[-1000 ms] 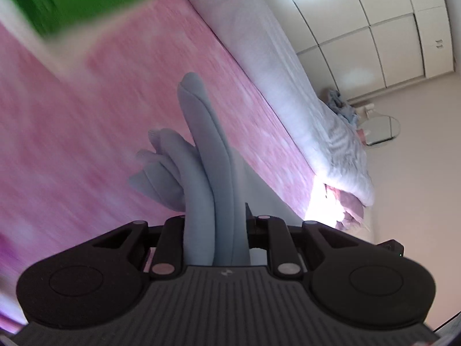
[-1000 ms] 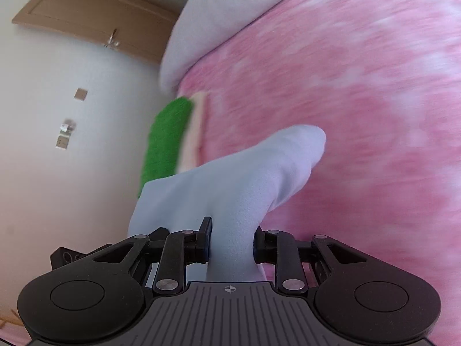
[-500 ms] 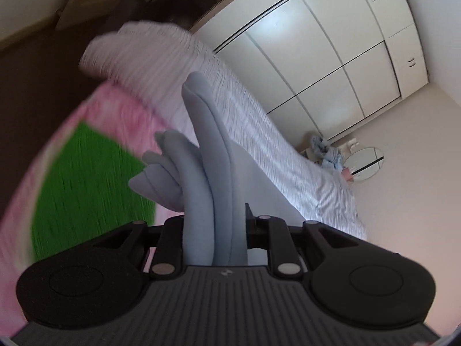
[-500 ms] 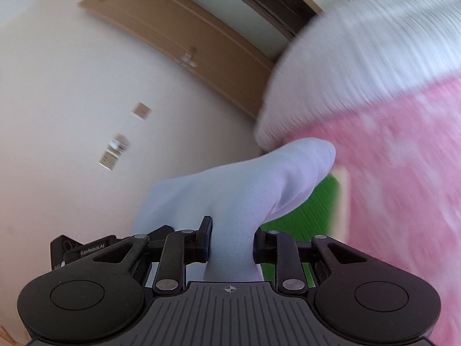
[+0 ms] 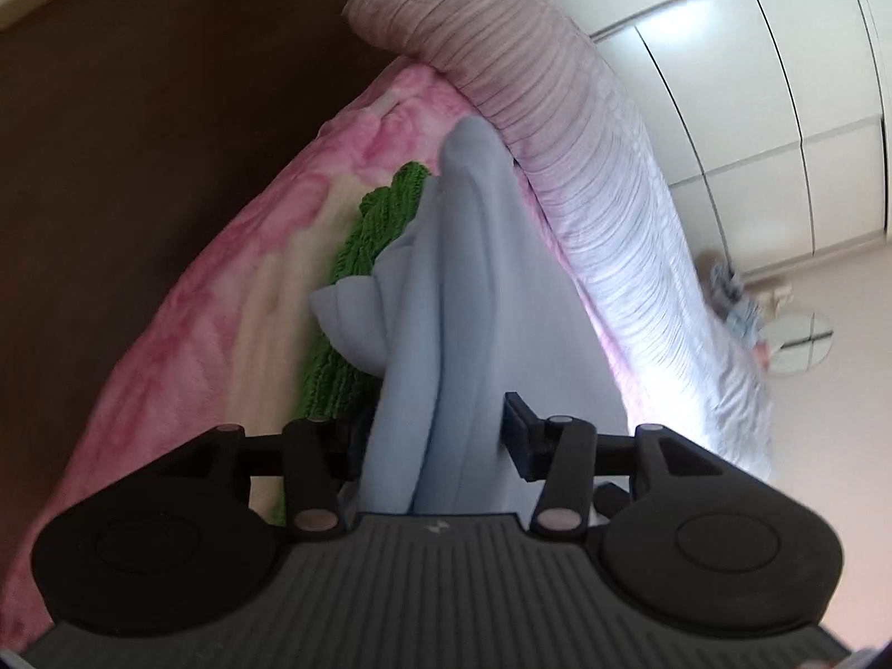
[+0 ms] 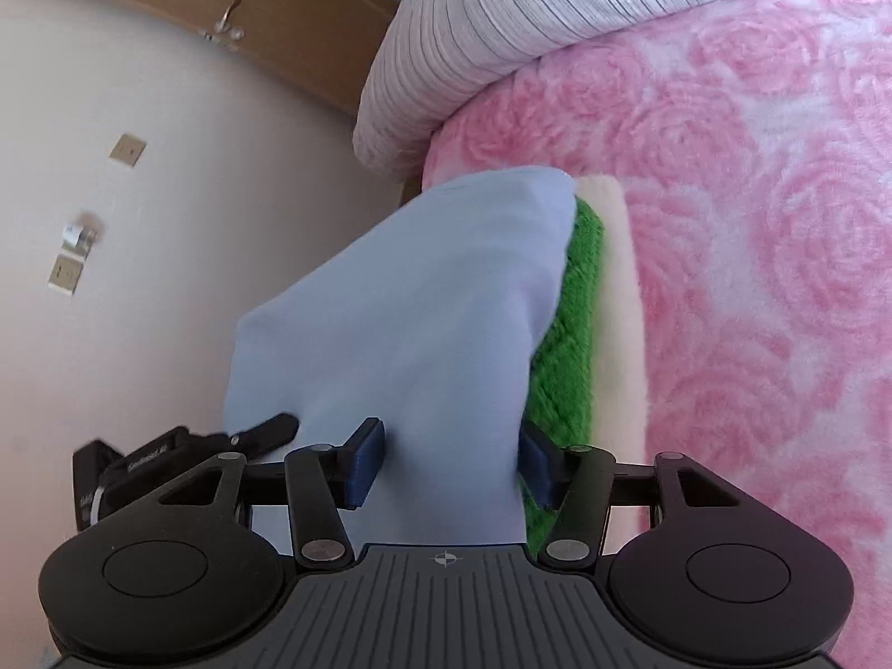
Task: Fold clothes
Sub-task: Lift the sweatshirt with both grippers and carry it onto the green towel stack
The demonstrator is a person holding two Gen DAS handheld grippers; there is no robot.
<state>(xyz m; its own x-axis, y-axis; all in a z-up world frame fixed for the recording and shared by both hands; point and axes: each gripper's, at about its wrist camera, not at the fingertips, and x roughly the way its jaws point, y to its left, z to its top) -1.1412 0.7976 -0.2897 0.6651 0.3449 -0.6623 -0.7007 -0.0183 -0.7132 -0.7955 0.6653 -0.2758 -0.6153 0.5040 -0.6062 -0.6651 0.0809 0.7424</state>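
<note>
Pink rose-patterned blanket [image 6: 752, 223] covers the bed, and it serves as the reference for all positions below. At the far edge of the blanket lies a rolled, striped grey-white duvet [image 5: 557, 128]. White wardrobe doors [image 5: 780, 83] stand beyond the duvet in the left wrist view. A brown wooden door [image 6: 223, 5] with a handle and a pale wall carrying small plates show past the blanket's corner in the right wrist view.

Near that corner of the blanket rests a folded green knitted garment [image 6: 580, 301], with a cream layer [image 6: 613, 306] just beside it on the blanket.

The left tool [image 5: 432, 435] is pinching a bunched, folded section of a light blue garment [image 5: 474, 279]; the cloth rises forward between the fingers and partly hides the green garment. The right tool [image 6: 449, 463] is likewise pinching the light blue garment, which spreads as a broad smooth panel ahead of it, above the blanket's corner and overlapping the green garment. Whether the blue cloth touches the green garment cannot be told.
</note>
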